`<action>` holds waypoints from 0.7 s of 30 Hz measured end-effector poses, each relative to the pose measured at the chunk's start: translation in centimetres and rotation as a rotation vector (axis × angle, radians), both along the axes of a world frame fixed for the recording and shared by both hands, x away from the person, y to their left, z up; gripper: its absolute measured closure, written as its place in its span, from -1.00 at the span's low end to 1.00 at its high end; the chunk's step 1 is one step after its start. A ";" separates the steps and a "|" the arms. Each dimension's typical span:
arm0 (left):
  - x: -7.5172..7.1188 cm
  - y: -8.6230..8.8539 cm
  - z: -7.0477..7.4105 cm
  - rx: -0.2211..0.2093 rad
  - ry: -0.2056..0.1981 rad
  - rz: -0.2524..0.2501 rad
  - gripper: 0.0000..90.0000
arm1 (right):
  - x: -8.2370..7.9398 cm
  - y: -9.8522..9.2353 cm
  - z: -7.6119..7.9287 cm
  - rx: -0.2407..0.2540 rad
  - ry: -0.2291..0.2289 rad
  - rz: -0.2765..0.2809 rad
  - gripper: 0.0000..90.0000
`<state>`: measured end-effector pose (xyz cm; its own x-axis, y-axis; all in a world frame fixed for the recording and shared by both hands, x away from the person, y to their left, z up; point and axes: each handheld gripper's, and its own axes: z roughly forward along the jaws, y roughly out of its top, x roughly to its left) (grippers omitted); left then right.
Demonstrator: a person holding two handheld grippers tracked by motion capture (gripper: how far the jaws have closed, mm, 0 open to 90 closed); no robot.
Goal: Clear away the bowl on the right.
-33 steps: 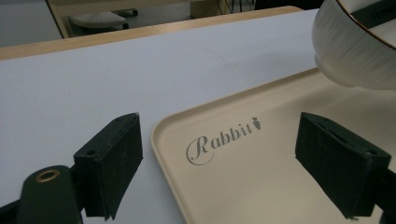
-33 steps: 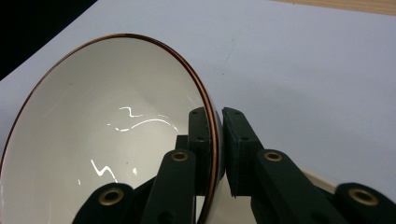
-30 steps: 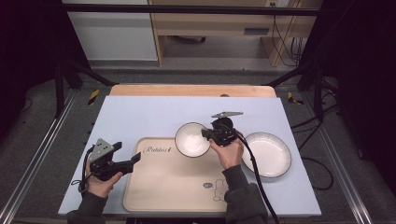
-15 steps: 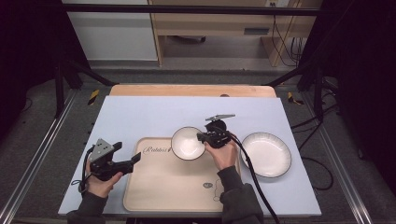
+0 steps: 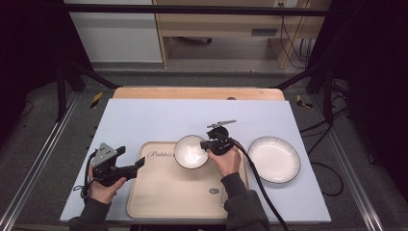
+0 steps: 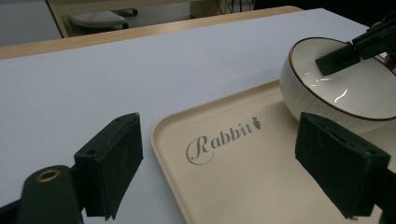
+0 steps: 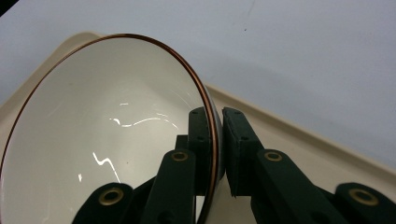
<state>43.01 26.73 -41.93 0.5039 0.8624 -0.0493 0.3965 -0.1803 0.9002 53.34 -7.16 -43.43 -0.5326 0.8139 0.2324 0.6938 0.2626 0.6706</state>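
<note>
Right hand-held gripper (image 5: pixel 206 145) pinches the rim of the white bowl (image 5: pixel 191 152), one jaw inside the wall and one outside, at the centre of the high view. That bowl now sits over the upper edge of the beige tray (image 5: pixel 168 192), lower and further left in the frame than a second ago, when it hung above the worktop (image 5: pixel 144 115) beyond the tray. Left hand-held gripper (image 5: pixel 137 163), jaws spread wide and holding nothing, has kept its place at the tray's left edge. Bare tray floor lies open below the bowl; a white plate (image 5: pixel 274 159) rests well apart at right.
</note>
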 end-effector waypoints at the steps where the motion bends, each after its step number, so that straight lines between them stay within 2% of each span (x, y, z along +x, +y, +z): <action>1: 0.0 0.0 0.0 0.000 0.000 0.000 -0.68 | 0.0 0.1 -0.1 -0.002 0.004 0.001 0.83; 9: 0.0 0.0 -0.1 0.002 0.001 -0.001 -0.68 | 0.1 0.3 -0.5 -0.008 0.027 0.003 0.82; 21: 0.1 0.1 0.0 0.000 0.002 0.001 -0.68 | 0.4 0.2 -1.0 -0.025 0.034 -0.002 0.84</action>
